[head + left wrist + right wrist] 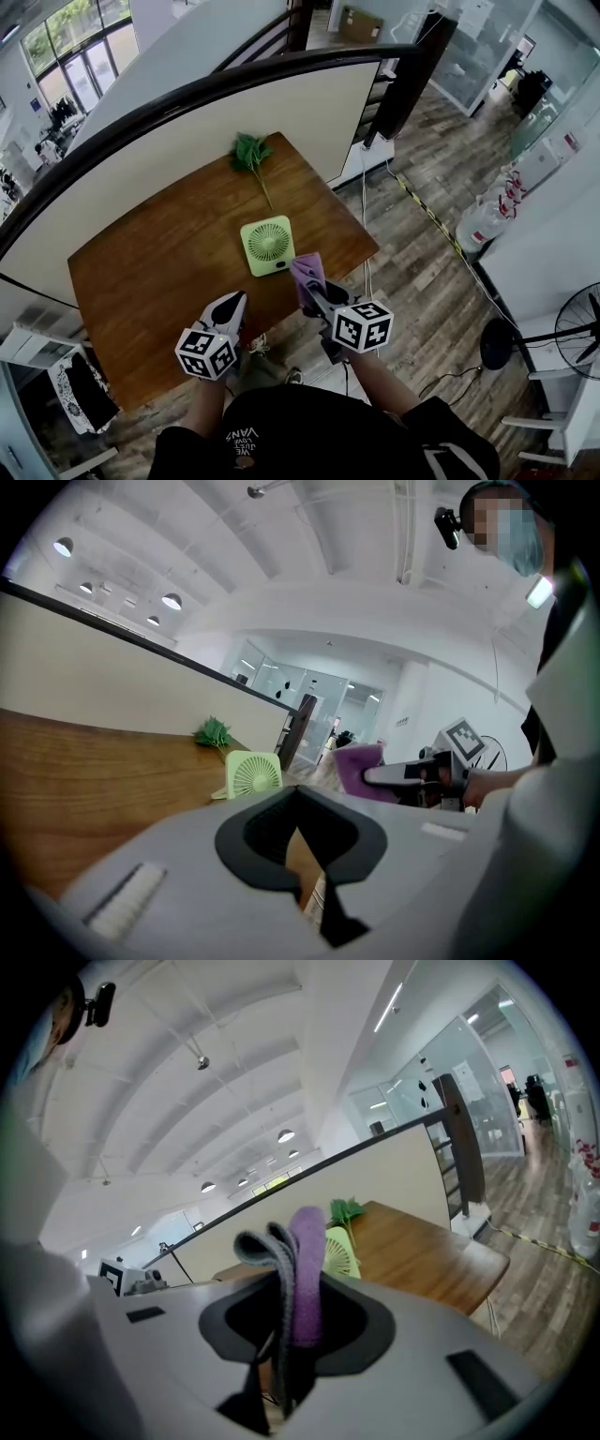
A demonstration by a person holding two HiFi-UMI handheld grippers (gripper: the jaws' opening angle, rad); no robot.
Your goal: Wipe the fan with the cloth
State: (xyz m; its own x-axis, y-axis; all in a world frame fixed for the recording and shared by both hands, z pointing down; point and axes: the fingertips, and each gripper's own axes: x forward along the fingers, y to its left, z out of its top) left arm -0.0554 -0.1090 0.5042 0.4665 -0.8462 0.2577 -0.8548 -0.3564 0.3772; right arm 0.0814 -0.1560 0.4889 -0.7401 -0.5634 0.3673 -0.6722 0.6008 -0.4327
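Observation:
A small light-green square fan (pixel 267 245) stands near the front edge of the wooden table (pixel 159 253); it also shows in the left gripper view as the fan (pixel 252 772) and, partly hidden by cloth, as the fan (pixel 343 1252) in the right gripper view. My right gripper (pixel 307 277) is shut on a folded purple and grey cloth (pixel 308 273), held just right of the fan's front corner. The cloth (pixel 296 1274) sticks up between the jaws. My left gripper (pixel 232 305) is shut and empty, lower left of the fan.
A green leafy sprig (pixel 249 153) lies at the table's far edge. A cream partition with a dark rail (pixel 216 122) runs behind the table. A floor fan (pixel 574 330) stands at the right, and a cable (pixel 367 225) trails over the wooden floor.

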